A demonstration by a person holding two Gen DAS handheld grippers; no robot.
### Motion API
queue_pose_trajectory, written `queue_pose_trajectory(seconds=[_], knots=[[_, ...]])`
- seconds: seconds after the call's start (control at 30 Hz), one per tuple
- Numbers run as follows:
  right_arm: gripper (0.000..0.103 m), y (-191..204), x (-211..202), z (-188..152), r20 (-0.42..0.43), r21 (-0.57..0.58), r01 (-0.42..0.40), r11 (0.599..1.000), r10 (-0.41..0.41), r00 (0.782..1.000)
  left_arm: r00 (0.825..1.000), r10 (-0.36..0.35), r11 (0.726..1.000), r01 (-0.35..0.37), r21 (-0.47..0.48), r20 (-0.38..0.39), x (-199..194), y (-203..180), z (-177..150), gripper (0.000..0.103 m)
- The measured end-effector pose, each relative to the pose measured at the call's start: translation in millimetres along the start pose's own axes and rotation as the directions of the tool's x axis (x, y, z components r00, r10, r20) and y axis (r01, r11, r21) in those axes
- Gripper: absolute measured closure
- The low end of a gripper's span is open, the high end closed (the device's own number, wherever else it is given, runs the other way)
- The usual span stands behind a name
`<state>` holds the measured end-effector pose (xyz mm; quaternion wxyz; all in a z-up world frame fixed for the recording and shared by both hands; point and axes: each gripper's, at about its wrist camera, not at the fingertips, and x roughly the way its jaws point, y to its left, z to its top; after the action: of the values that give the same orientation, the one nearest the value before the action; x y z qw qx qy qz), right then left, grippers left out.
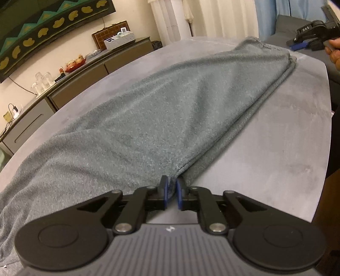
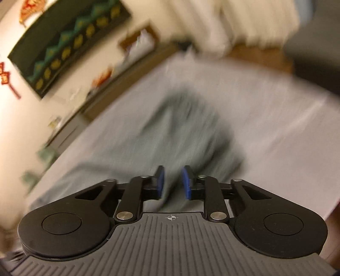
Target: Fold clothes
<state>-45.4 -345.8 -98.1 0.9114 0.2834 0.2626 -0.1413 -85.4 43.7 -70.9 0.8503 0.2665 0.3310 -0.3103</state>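
A grey-green fleecy garment (image 1: pixel 170 102) lies folded lengthwise along the grey table (image 1: pixel 286 127), its doubled edge on the right side. My left gripper (image 1: pixel 171 182) is at the garment's near end, and its blue pads (image 1: pixel 164 191) stand a narrow gap apart with the gathered corner of cloth pinched between them. Off the table's far right end, a hand holds my right gripper (image 1: pixel 306 43), clear of the cloth. The right wrist view is blurred: there the right gripper (image 2: pixel 173 171) is open over the garment (image 2: pixel 170 127), with nothing between its pads.
A long dark sideboard (image 1: pixel 74 85) runs along the wall on the left, bearing glasses, a fruit bowl and a white box. A dark framed picture (image 1: pixel 42 27) hangs above it. Curtains (image 1: pixel 174 17) and a grey sofa (image 1: pixel 297 23) stand beyond the table's far end.
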Motion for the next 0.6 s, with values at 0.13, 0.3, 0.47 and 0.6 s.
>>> queue_pose_trajectory(seconds=[0.13,0.3,0.47,0.6], knots=[[0.072,11,13,14,0.034,-0.102,0.052,0.993,-0.049,0.998,1.0,-0.008,1.0,0.008,-0.014,-0.002,3,1,-1,0.088],[0.101,1,47,9,-0.127,-0.119,0.142,0.983,-0.157,0.979,0.999,-0.019,0.999,0.021,-0.041,0.038,-13,11,-2,0.087],[0.083,6,29,16,-0.037,-0.134,0.193,0.972,-0.199,0.979,0.984,-0.065,0.986,0.089,-0.142,0.164,-50,41,0,0.077],[0.047,28,22,51,0.075,-0.213,0.106,0.971,-0.092,0.993,0.983,-0.033,0.981,0.067,-0.182,0.183,-58,82,1,0.057]])
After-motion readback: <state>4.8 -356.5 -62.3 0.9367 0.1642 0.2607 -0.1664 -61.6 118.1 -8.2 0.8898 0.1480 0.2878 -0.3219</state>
